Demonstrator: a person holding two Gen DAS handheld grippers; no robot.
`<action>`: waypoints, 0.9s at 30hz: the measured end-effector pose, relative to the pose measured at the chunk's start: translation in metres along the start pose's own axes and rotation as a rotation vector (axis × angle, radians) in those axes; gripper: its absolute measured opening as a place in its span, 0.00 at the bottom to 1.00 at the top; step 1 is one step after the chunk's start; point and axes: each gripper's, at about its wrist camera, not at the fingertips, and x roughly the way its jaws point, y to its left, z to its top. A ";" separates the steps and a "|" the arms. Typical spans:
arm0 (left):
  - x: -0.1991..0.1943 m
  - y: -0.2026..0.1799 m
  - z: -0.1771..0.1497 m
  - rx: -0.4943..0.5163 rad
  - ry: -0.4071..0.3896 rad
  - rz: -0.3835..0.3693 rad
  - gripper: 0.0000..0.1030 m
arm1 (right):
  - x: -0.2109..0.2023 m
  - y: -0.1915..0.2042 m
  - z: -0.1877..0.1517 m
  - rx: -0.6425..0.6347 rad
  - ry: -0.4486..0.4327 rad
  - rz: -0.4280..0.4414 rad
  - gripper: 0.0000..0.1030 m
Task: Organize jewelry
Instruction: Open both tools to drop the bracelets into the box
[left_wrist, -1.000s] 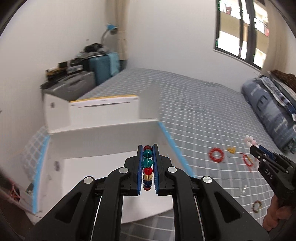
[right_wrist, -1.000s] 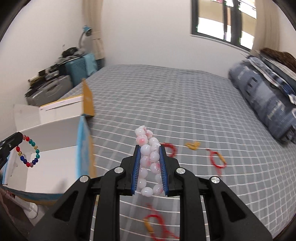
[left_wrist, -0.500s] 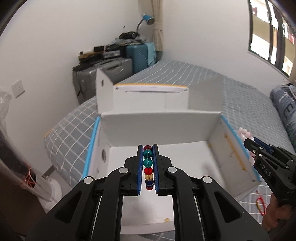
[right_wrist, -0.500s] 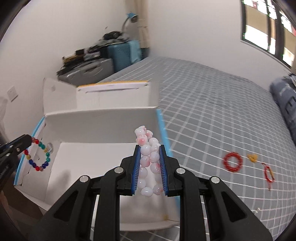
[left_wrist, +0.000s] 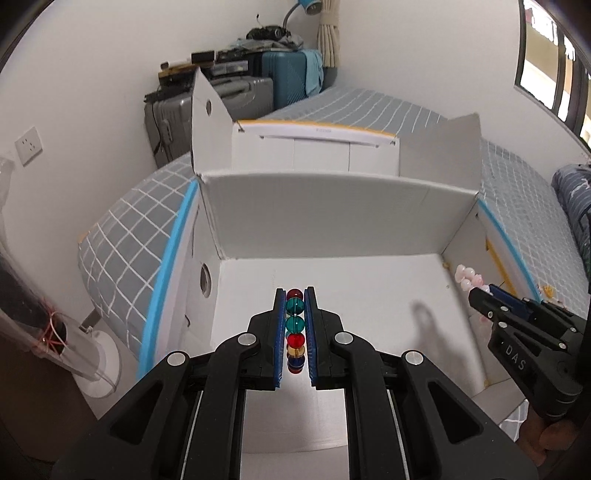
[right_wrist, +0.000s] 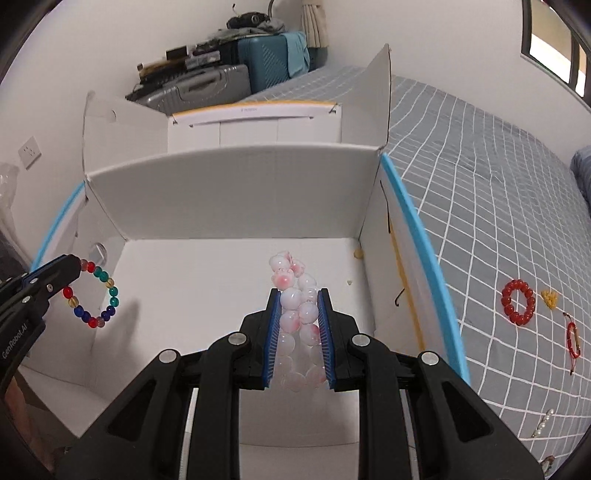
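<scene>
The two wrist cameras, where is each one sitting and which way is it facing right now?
Left wrist: sits on the left gripper, looks down into the white cardboard box; its jaws clamp the multicolored bead bracelet; the right gripper shows at right.
Right wrist: sits on the right gripper, facing the same box; its jaws clamp the pink-white bead bracelet; the left gripper shows at left.
Shared: the box, both bracelets, bed, suitcases.

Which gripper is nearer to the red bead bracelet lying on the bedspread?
Right. The right gripper hangs over the white box beside the red bead bracelet; the left gripper is at the box's opposite side.
</scene>
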 end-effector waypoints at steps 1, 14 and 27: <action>0.002 0.000 -0.001 0.000 0.006 0.000 0.09 | 0.002 0.000 0.000 0.002 0.004 0.003 0.19; 0.003 0.002 -0.001 -0.022 0.022 0.001 0.20 | 0.003 -0.003 0.000 0.006 0.026 0.018 0.27; -0.016 0.011 -0.001 -0.049 -0.062 0.065 0.82 | -0.028 0.004 -0.001 -0.016 -0.060 0.024 0.75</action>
